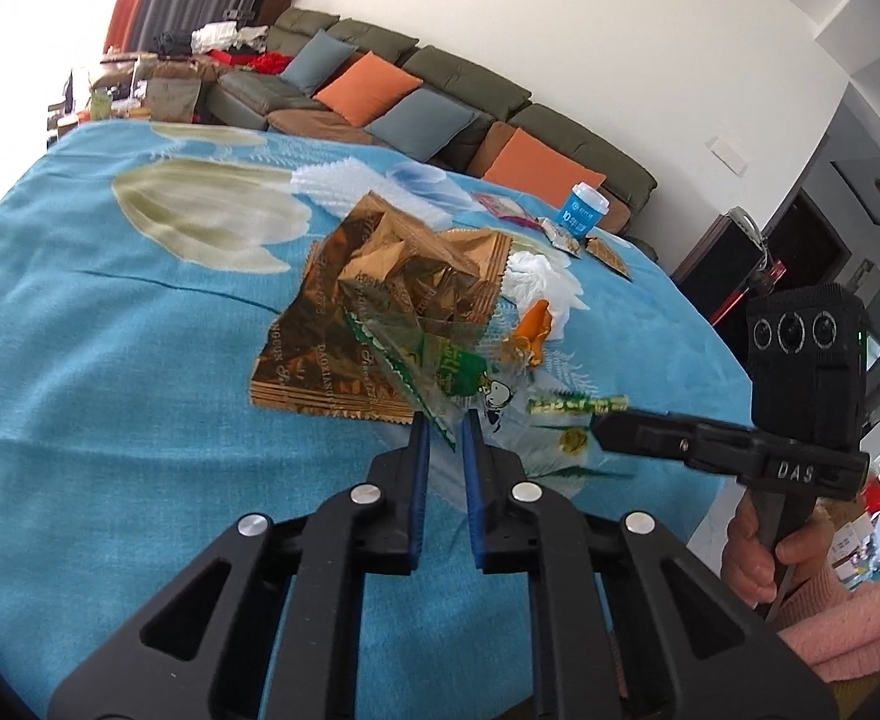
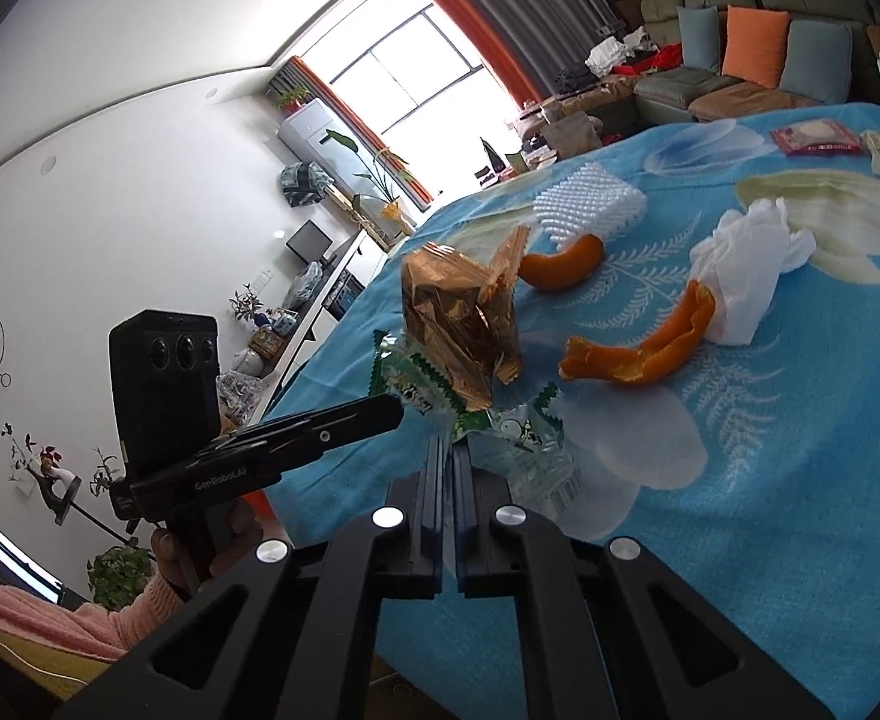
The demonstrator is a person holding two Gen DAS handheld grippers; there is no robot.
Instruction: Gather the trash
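A crumpled gold-brown wrapper (image 1: 380, 300) lies on the blue blanket, with a clear green-printed wrapper (image 1: 446, 372) against it. My left gripper (image 1: 443, 429) has its jaws a small gap apart around the edge of the green wrapper. My right gripper (image 2: 449, 447) is shut on the green wrapper (image 2: 518, 426); it shows in the left wrist view (image 1: 605, 429) beside the pile. The gold wrapper (image 2: 464, 324) stands just beyond it. Two orange peels (image 2: 638, 354) (image 2: 563, 264) and a white tissue (image 2: 746, 276) lie farther on.
The blue flowered blanket (image 1: 110, 330) covers the table. White foam netting (image 2: 590, 204), a blue paper cup (image 1: 581, 213), and small snack packets (image 2: 815, 138) lie toward the far edge. A sofa with cushions (image 1: 410, 102) stands behind.
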